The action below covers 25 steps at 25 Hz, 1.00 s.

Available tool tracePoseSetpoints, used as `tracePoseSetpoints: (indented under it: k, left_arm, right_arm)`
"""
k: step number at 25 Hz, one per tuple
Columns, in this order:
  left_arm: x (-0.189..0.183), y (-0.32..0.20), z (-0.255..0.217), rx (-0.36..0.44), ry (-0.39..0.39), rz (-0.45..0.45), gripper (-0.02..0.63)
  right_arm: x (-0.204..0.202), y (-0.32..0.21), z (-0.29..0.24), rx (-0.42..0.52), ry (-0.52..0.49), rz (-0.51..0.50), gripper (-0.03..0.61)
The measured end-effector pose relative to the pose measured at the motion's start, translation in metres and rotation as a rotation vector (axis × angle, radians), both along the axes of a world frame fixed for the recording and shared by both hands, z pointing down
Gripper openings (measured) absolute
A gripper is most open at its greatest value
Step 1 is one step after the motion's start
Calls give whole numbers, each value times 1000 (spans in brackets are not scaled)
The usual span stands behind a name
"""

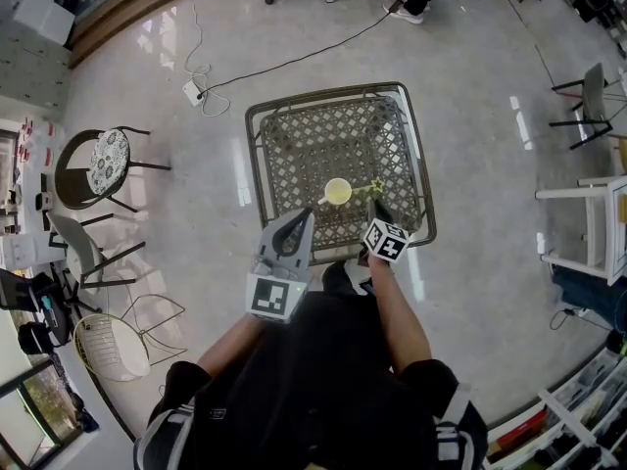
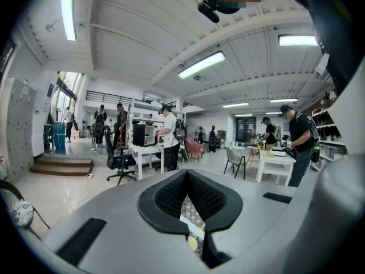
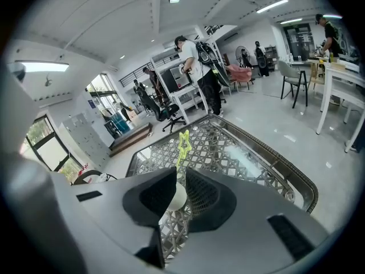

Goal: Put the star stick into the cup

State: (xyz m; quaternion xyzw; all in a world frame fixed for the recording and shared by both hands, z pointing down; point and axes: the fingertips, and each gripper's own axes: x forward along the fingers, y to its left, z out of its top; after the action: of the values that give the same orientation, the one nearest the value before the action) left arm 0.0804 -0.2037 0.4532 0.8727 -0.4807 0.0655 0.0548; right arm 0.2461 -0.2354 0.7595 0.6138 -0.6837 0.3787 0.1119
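Beside cup (image 1: pixel 337 192), right tool (image 1: pixel 378 205) pinches star stick (image 1: pixel 377 185).

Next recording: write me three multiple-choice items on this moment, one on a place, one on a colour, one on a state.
1. Where does the cup stand?
A. on the lattice table
B. on the floor
C. on a chair

2. What colour is the star stick?
A. red
B. yellow-green
C. blue

3. How do the left tool's jaws stand?
A. wide apart
B. together, empty
C. clamped on the cup

Answers:
1 A, the head view shows it on the lattice.
2 B, the star above the right tool is yellow-green.
3 B, the jaw tips meet on nothing.
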Motion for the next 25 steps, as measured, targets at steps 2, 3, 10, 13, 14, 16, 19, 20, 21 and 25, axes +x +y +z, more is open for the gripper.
tracePoseSetpoints:
  k: [2, 3, 10, 13, 14, 16, 19, 20, 21, 25]
  left_arm:
    - [-1, -1, -1, 1, 3, -2, 15]
    - [-1, -2, -1, 3, 5, -3, 15]
    - [-7, -3, -8, 21, 18, 0, 15]
    - [-12, -2, -11, 35, 19, 14, 15]
    - [-13, -1, -12, 40, 24, 17, 15]
    - [-16, 1, -17, 55, 32, 23, 15]
    - [-19, 4, -22, 71, 38, 30, 15]
    - [-22, 6, -24, 74, 41, 32, 15]
    - [-25, 7, -26, 76, 47, 33, 15]
    - [-38, 15, -29, 70, 53, 46, 15]
  right_arm:
    - [0, 1, -1, 0, 2, -2, 35]
    - [1, 1, -2, 1, 3, -3, 37]
    - [-6, 3, -31, 53, -1, -6, 37]
    - [-12, 4, -57, 102, 0, -11, 37]
    - [-14, 4, -67, 120, 3, -12, 35]
    - [-19, 6, -87, 150, 12, -16, 31]
    - [-27, 12, -117, 191, 42, -33, 25]
    - [-31, 14, -128, 207, 54, -40, 25]
    - [-36, 16, -139, 225, 65, -46, 23]
    - [-50, 31, -186, 321, 110, -40, 20]
